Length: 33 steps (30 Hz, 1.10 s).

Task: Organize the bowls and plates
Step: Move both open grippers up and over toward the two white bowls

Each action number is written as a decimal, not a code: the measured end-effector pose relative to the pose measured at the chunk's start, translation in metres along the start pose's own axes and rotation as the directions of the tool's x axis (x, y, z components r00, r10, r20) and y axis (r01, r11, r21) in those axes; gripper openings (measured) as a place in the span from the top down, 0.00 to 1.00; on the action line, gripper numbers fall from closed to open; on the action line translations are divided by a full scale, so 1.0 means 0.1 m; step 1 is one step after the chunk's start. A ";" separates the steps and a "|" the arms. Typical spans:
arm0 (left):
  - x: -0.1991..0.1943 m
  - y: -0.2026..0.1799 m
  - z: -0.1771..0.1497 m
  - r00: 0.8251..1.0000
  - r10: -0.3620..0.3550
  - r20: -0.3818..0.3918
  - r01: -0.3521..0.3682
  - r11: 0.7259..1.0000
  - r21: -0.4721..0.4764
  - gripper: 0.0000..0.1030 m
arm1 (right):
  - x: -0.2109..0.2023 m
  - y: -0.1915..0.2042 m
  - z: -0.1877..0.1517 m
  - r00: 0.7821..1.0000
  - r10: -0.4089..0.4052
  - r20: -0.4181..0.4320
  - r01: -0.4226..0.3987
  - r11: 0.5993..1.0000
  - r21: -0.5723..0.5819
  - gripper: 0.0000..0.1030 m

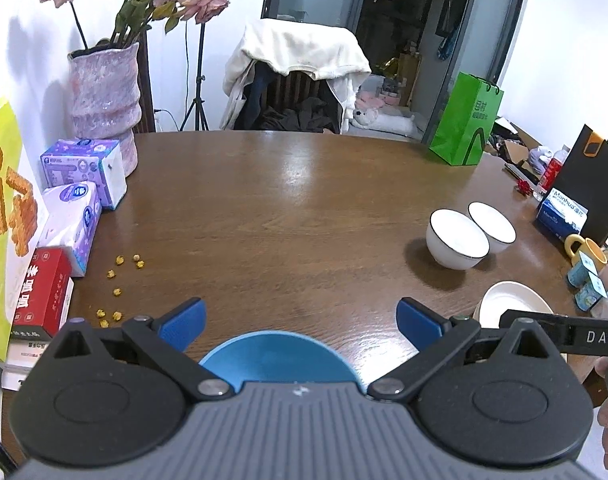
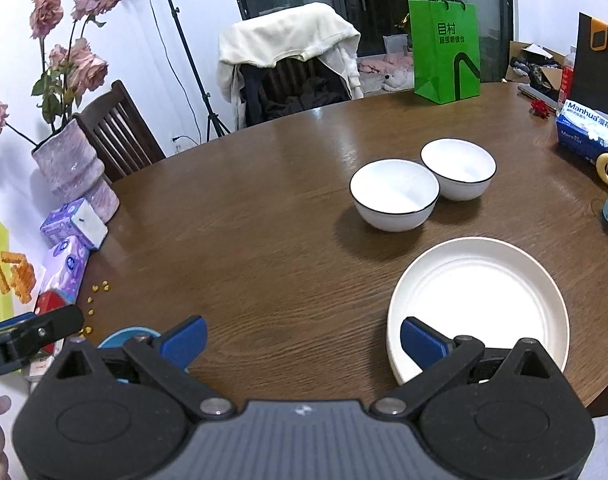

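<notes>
Left tool (image 1: 299,322): fingers spread wide, empty, above the blue plate (image 1: 279,356) at the tabletop's (image 1: 271,208) near edge.
Right tool (image 2: 301,340): gaped open, empty, one finger over the cream plate (image 2: 480,292).
White bowls (image 2: 394,194): two, touching, farther back.

White walls; brown wooden worktop (image 2: 263,208). Far side: chair (image 1: 299,80) draped in cream clothing, dark glass doorway (image 1: 404,20), tripod stand (image 1: 197,80) left.
</notes>
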State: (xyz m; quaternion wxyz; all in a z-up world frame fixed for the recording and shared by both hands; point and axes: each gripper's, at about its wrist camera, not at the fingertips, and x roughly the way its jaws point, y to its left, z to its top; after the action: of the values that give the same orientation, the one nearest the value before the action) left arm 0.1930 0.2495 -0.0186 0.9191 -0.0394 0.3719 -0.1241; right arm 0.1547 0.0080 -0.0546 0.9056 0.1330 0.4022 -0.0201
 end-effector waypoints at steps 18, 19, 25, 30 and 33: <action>0.18 -0.71 0.23 0.999 0.038 0.037 -0.036 0.997 -0.069 0.00 | 0.04 -0.75 0.50 1.000 0.029 0.004 -0.029 0.998 -0.048 0.00; 0.20 -0.75 0.24 0.999 0.038 0.037 -0.036 0.997 -0.067 0.00 | 0.04 -0.78 0.51 1.000 0.028 0.002 -0.028 0.998 -0.049 0.00; 0.35 -0.95 0.30 0.999 0.038 0.021 -0.036 0.997 -0.073 0.00 | 0.10 -1.03 0.64 1.000 0.029 0.003 -0.029 0.999 -0.039 0.00; 0.48 -1.08 0.35 0.999 0.032 0.014 -0.031 0.997 -0.070 0.00 | 0.16 -1.21 0.72 1.000 0.022 -0.001 -0.022 0.999 -0.031 0.00; 0.57 -1.14 0.39 1.000 0.026 0.009 -0.025 0.997 -0.073 0.00 | 0.21 -1.31 0.76 1.000 0.017 -0.003 -0.017 1.000 -0.024 0.00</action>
State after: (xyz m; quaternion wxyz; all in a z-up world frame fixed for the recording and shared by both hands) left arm 0.2368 0.1238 -0.0095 0.9204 -0.0688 0.3720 -0.0986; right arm 0.2054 -0.1363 -0.0505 0.9068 0.1254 0.4024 -0.0076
